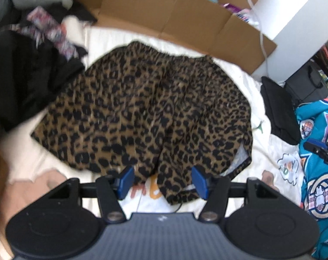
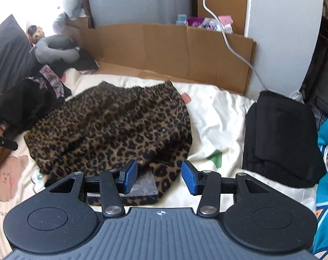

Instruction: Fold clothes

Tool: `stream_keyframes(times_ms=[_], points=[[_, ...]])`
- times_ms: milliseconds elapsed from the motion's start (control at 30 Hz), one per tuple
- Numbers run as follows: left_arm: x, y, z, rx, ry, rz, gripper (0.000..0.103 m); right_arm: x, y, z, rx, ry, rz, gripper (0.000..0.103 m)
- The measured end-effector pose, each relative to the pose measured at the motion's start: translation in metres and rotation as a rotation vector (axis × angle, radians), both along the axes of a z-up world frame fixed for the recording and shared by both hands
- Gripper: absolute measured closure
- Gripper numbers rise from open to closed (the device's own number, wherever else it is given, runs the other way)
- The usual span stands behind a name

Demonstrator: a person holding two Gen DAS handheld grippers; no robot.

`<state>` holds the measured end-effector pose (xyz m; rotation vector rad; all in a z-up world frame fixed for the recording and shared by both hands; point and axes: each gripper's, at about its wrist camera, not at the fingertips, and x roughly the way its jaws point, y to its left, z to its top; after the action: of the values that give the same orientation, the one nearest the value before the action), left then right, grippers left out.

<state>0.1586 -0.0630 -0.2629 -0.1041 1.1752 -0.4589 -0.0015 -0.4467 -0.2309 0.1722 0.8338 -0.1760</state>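
Observation:
A pair of leopard-print shorts (image 1: 151,112) lies spread flat on a white printed bedsheet (image 1: 246,80), waistband at the far side. My left gripper (image 1: 163,182) hovers open over the near hem between the two legs, nothing between its blue pads (image 1: 127,182). In the right wrist view the leopard-print shorts (image 2: 116,127) lie to the left and ahead. My right gripper (image 2: 159,176) is open above the near right leg corner, where the grey lining shows. Whether either gripper touches the cloth is unclear.
A heap of black and floral clothes (image 1: 27,69) lies on the left. A folded black garment (image 2: 281,138) rests on the right, beside teal printed fabric (image 1: 318,162). Flattened cardboard (image 2: 168,47) lines the far side, with a white cable (image 2: 229,43) hanging over it.

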Motion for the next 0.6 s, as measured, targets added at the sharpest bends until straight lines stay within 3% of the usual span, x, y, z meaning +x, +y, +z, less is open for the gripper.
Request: stream_keyframes(times_ms=[400, 600], points=[[0.000, -0.009, -0.060, -0.064, 0.093, 0.093, 0.041, 0.015, -0.005, -0.086, -0.049, 0.072, -0.079, 0.050], [0.003, -0.014, -0.083, -0.100, 0.137, 0.138, 0.041, 0.026, 0.005, -0.110, -0.126, 0.058, -0.028, 0.050]])
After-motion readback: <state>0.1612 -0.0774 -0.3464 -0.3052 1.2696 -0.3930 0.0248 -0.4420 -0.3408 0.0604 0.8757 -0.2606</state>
